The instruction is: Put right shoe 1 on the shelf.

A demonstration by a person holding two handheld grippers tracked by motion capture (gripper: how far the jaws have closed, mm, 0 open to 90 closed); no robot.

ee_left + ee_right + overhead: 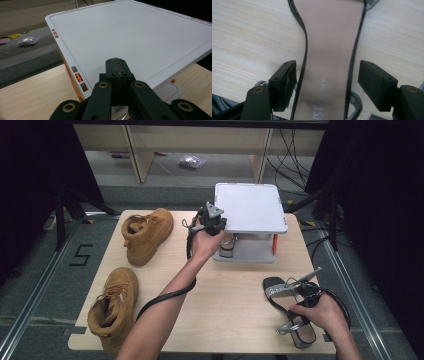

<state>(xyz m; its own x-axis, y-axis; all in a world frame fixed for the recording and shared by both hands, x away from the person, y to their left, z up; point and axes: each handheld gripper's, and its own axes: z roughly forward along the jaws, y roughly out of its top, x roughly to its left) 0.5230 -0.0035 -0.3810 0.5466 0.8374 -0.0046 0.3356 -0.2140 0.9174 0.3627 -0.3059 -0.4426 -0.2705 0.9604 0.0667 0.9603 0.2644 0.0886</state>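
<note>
A black sandal (278, 292) with a glittery strap lies at the table's near right corner. My right gripper (304, 301) hangs over it, open. In the right gripper view its jaws (328, 72) stand either side of the sandal's beige insole (329, 45), and the pads do not touch it. A second sandal (227, 249) sits under a white shelf stand (250, 207) at the back of the table. My left gripper (218, 226) is at the stand's near left corner. Its jaws (117, 72) are pressed shut above the white top (130, 32), with nothing visible between them.
Two tan boots lie on the left side of the wooden table (230, 310), one at the back (146, 232) and one at the front edge (114, 307). Orange posts (274, 245) hold up the stand. Cables and a crumpled bag (192, 161) lie on the floor beyond.
</note>
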